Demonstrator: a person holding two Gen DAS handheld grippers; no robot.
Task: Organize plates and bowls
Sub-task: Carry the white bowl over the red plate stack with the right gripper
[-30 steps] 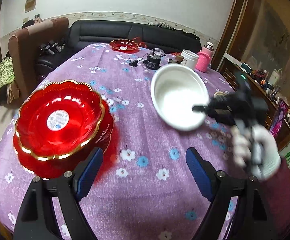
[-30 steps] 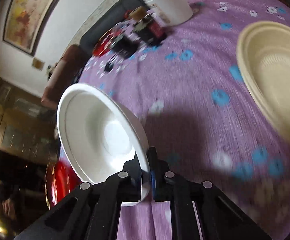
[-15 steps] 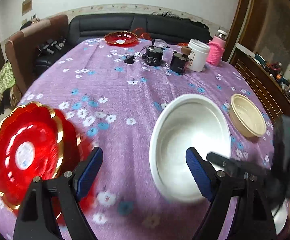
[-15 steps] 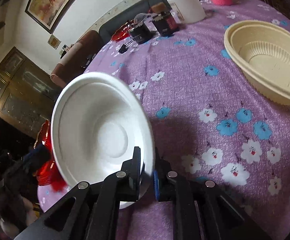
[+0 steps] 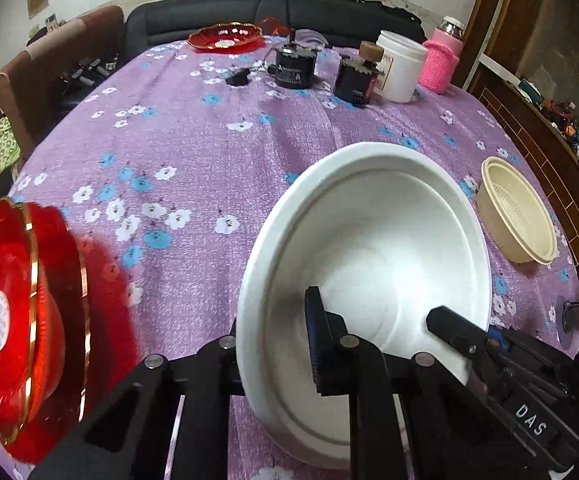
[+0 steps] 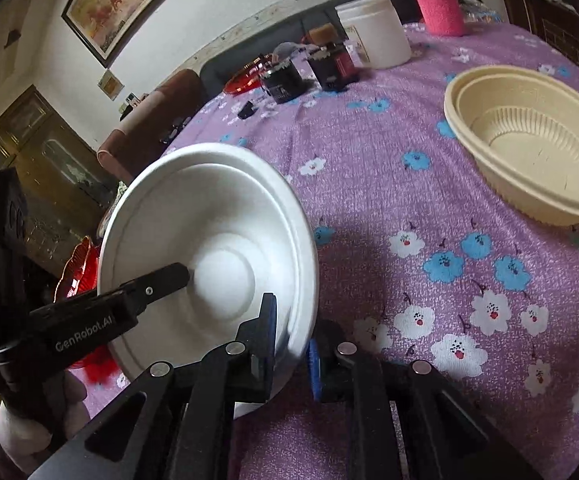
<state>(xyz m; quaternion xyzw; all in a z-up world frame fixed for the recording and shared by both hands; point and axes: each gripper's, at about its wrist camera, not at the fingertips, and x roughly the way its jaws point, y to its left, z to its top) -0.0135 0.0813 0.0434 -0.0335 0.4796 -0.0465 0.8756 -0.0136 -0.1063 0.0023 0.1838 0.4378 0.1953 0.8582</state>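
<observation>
A white bowl (image 5: 373, 240) is held tilted above the purple flowered tablecloth. My left gripper (image 5: 277, 344) is shut on its near left rim, one finger inside and one outside. My right gripper (image 6: 293, 332) is shut on the opposite rim of the white bowl (image 6: 209, 248); it shows in the left wrist view (image 5: 485, 344) at lower right. A stack of red gold-rimmed plates (image 5: 13, 320) lies at the table's left edge. A cream bowl (image 5: 517, 216) sits on the right, also in the right wrist view (image 6: 529, 136).
At the far side stand a red plate (image 5: 227, 37), two dark jars (image 5: 295, 66), a white tub (image 5: 399, 66) and a pink-sleeved bottle (image 5: 443, 62). A sofa and a brown chair (image 5: 49, 76) lie beyond the table.
My left gripper swung right from the red plates to the white bowl and closed on its rim. The right gripper kept its grip and brought the bowl nearer.
</observation>
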